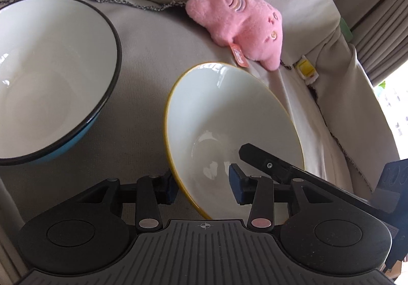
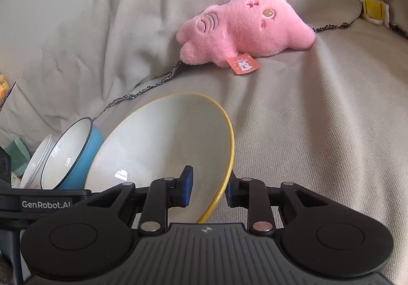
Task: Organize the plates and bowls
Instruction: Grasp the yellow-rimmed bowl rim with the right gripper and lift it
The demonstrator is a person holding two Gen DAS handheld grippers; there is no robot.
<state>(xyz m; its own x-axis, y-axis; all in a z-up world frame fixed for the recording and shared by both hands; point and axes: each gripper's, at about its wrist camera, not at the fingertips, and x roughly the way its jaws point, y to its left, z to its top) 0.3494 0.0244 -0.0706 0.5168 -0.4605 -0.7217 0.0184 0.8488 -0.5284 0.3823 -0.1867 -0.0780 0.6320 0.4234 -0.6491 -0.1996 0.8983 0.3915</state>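
Handover of the yellow-rimmed bowl (image 2: 163, 147) looks like the step in hand: the right gripper (image 2: 207, 189) is clamped on its near rim, one pad inside and one outside, holding it tilted over the beige sofa cover (image 2: 318, 132). The left gripper (image 1: 202, 184) straddles the opposite rim with its jaws well apart and not pressing. Next, I judge, the bowl must travel left and nest in the blue bowl (image 1: 51, 75), which calls for levelling it without grazing the pink plush toy (image 2: 244, 29).
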